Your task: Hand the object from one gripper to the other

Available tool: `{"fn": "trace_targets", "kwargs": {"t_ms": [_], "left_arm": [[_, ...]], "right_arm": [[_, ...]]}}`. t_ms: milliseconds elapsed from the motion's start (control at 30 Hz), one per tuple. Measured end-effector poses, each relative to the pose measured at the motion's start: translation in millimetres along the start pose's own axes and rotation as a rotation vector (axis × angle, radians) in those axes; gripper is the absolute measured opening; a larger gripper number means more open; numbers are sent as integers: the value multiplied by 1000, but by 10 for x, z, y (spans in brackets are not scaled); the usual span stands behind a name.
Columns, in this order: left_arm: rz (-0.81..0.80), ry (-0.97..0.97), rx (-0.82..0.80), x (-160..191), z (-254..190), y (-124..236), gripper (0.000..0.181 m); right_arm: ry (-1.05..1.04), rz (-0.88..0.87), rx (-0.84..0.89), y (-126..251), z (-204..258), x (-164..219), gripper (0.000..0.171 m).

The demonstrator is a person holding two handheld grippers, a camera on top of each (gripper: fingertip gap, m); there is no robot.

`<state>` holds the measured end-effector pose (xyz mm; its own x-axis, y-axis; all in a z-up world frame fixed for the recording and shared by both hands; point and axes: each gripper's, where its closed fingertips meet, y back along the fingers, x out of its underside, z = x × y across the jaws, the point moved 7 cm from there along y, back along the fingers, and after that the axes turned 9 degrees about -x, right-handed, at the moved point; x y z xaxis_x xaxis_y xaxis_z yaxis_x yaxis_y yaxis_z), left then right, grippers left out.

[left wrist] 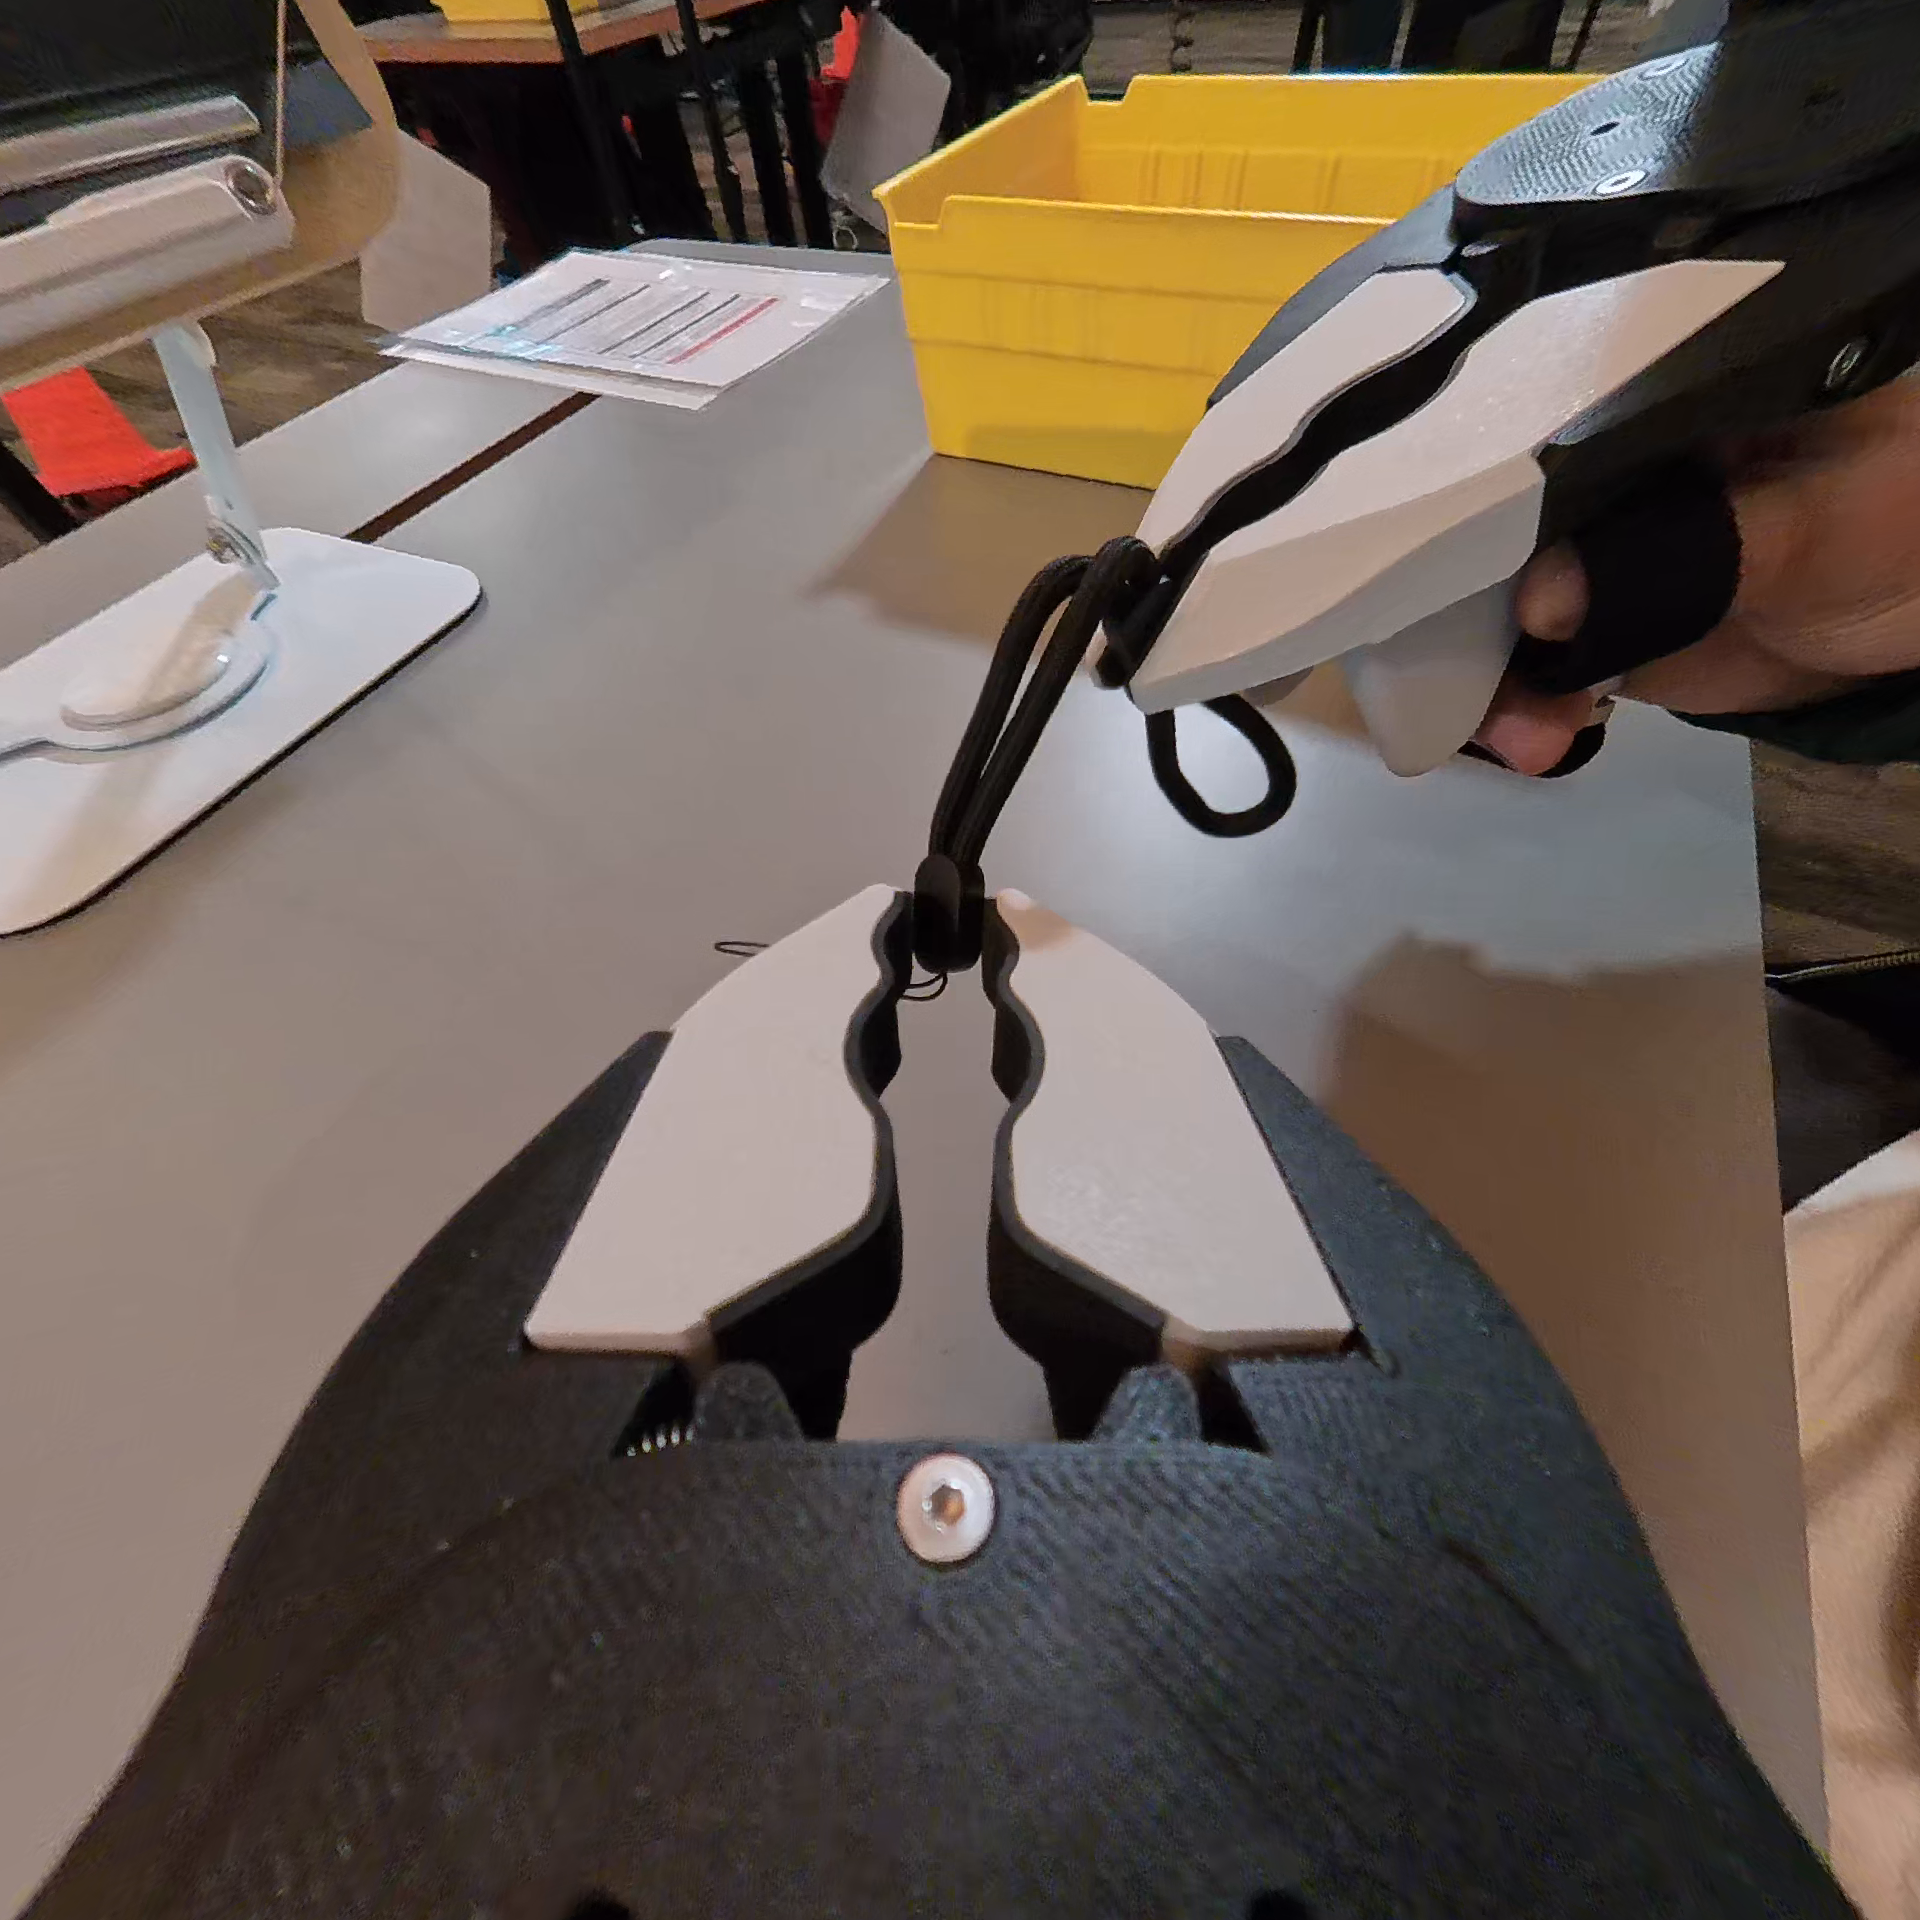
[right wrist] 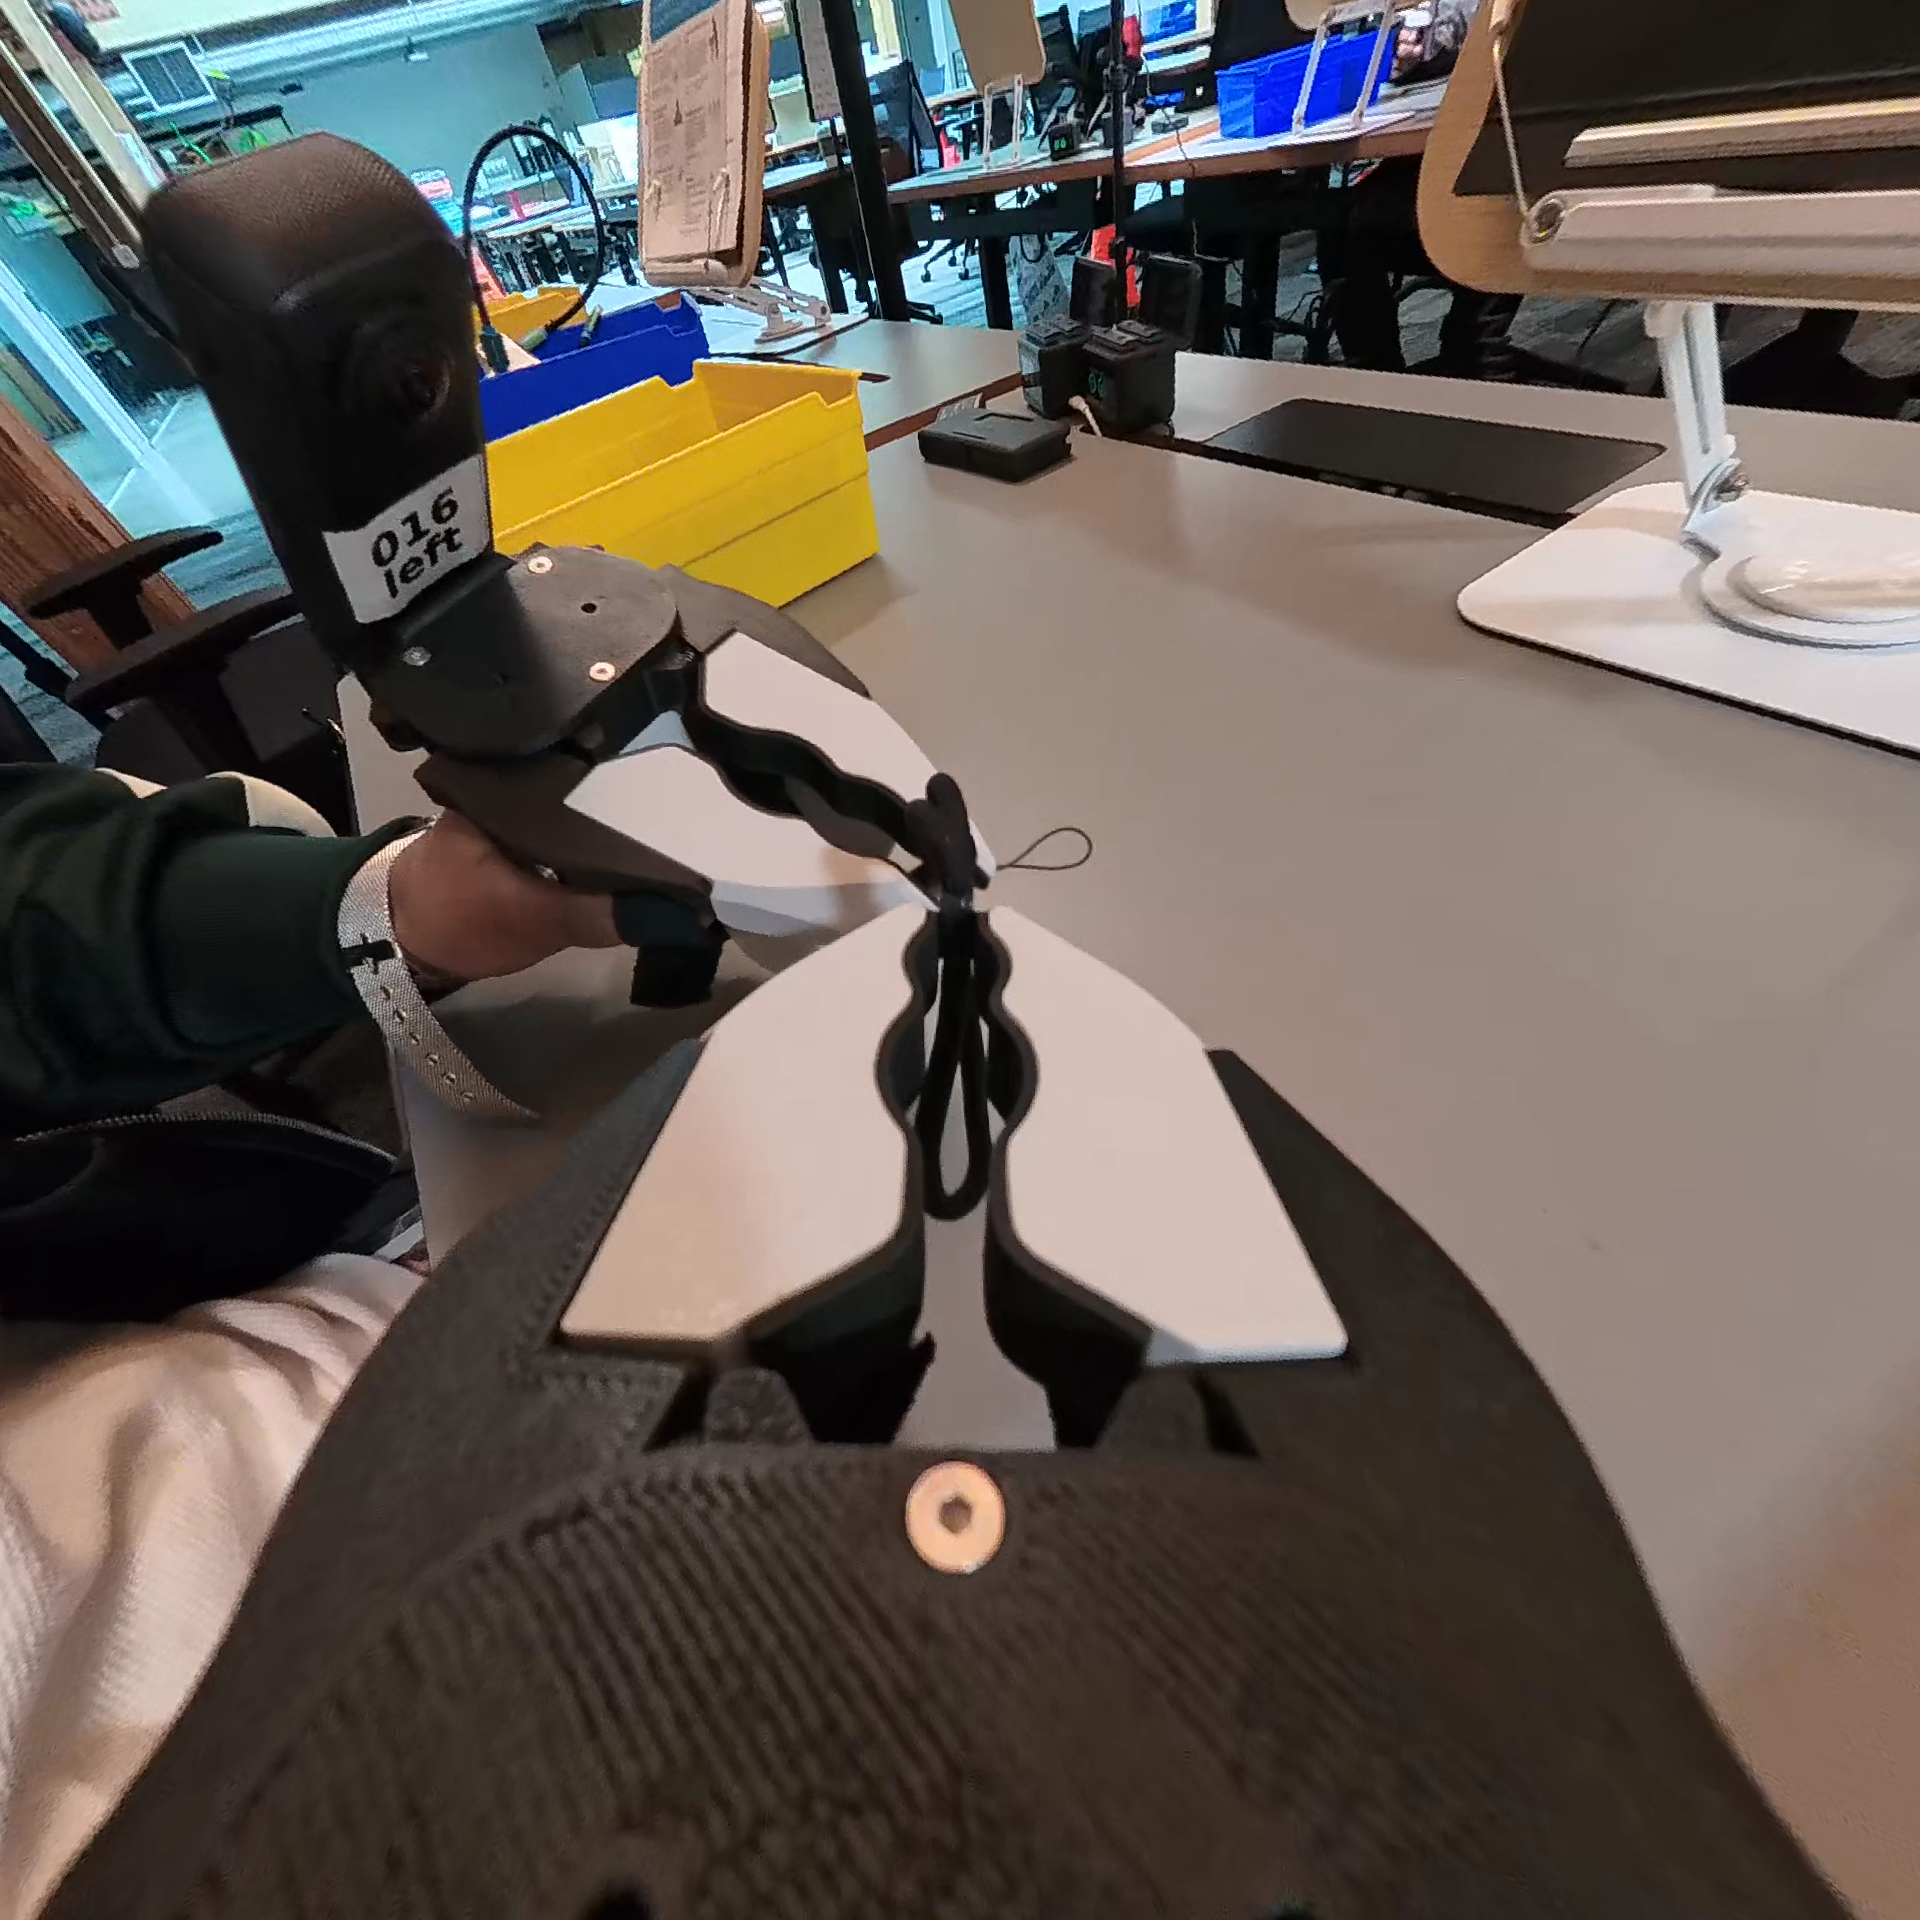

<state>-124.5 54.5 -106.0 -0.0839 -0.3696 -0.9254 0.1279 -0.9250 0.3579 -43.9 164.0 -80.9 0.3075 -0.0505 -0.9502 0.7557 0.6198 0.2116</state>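
Right wrist view, both claws, left claw (right wrist: pixel 951 831) (white-labelled cam), right claw (right wrist: pixel 961 920), clamp black cord (right wrist: pixel 951 1091)

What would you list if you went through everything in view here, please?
Cord strap: one, black, stretched between both tongs above the table.
Table: one, grey, underneath.
Bin: one yellow, far table edge; blue bins behind it.
Printed sheet: one, white, in a clear sleeve, beside the bin.
Stand: one, white, flat base on the table.
Mat: one, black, far side.
Chargers: a few, black, table's back edge.
Left tongs: pinching the strap's toggle end.
Right tongs: shut on the strap's loop.
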Motion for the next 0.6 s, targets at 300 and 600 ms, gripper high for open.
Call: {"fn": "trace_targets", "kwargs": {"t_ms": [300, 600], "left_arm": [[-14, -51, -68, -18, 15, 20, 24], [-31, -181, -182, -65, 24, 69, 18]], "right_arm": [[-10, 20, -12, -23, 5, 25, 6], [-68, 16, 5, 10, -63, 39, 6]]}}
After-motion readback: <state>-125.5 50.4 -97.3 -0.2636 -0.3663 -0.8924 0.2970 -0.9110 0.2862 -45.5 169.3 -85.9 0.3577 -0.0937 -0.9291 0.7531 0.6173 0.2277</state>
